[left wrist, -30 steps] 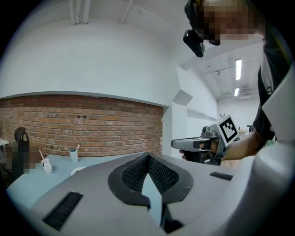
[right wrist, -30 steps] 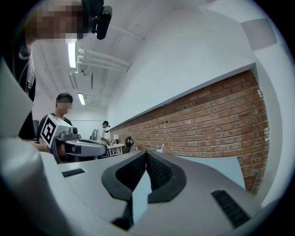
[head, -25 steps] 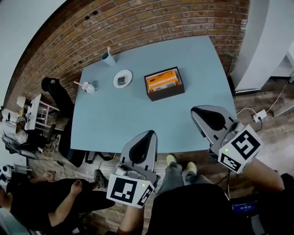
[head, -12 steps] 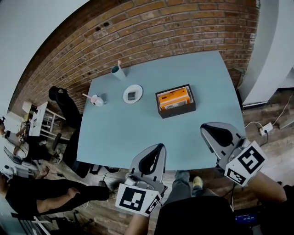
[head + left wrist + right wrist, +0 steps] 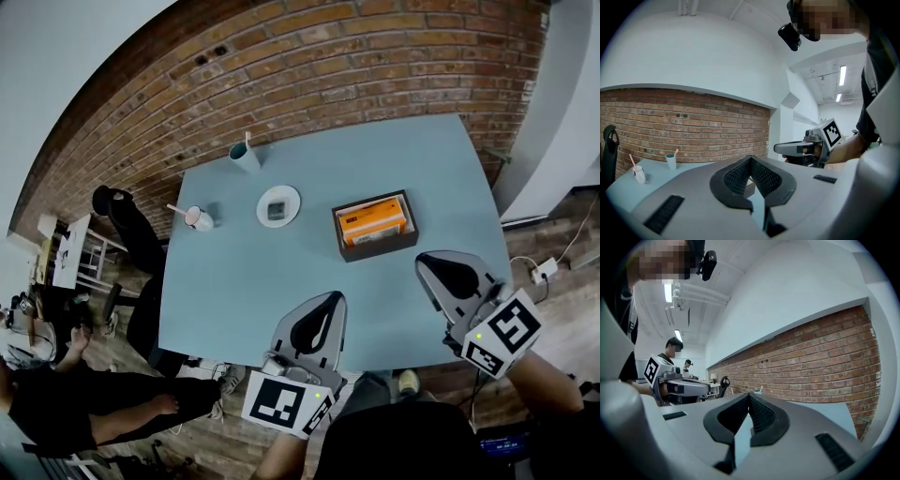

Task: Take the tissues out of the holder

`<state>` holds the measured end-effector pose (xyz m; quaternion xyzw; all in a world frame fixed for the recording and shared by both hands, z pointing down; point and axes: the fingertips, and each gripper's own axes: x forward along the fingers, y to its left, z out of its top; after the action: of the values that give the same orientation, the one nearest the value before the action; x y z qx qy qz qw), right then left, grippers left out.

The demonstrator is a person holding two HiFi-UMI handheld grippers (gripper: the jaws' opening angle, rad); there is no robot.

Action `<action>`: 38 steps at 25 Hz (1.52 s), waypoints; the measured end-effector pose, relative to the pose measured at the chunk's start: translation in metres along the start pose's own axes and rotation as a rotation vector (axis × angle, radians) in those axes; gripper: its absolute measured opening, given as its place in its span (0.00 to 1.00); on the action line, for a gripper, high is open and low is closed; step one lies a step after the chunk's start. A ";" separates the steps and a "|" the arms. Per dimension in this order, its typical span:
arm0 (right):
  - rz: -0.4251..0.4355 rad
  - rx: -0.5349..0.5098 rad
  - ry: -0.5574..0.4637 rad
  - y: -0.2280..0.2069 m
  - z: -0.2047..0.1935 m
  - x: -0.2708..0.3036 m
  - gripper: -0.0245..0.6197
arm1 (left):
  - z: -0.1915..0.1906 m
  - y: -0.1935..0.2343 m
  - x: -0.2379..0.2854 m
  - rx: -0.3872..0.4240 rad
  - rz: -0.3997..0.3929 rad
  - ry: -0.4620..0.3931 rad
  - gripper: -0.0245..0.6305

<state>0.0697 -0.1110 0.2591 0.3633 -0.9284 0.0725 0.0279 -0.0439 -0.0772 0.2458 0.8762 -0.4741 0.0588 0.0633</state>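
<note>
Both grippers have moved forward, and the blue surface (image 5: 244,291) now sits closer under them than it did a moment ago. The dark holder (image 5: 375,248) stands on the far right part of the surface. The orange pack of tissues (image 5: 372,223) is inside it and has not been touched. The right gripper (image 5: 429,260) is now near the holder's front right corner, but it is not touching it. Its fingers (image 5: 761,414) are closed tight with nothing between them. The left gripper (image 5: 330,298) hangs over the near edge of the surface, well apart from the holder, and its fingers (image 5: 736,176) are closed and empty too. A white plate (image 5: 278,206) and two cups stand farther left. The job has only just begun. I think a gripper must first spread its fingers before it can pinch the tissues.
</note>
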 end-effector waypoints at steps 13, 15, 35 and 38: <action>-0.041 -0.106 0.063 -0.009 0.008 0.064 0.04 | 0.006 0.072 0.031 -0.032 -0.066 -0.032 0.04; -0.042 -0.132 0.071 -0.008 0.009 0.073 0.04 | 0.005 0.081 0.033 -0.038 -0.077 -0.038 0.04; -0.084 -0.263 0.184 -0.045 0.006 0.102 0.04 | -0.001 0.110 0.068 -0.070 -0.161 -0.052 0.04; -0.077 -0.295 0.206 -0.050 0.005 0.104 0.04 | -0.003 0.107 0.074 -0.074 -0.167 -0.046 0.04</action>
<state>0.0275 -0.2174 0.2707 0.3810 -0.9067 -0.0285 0.1785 -0.0940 -0.1958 0.2672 0.9109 -0.4024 0.0155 0.0897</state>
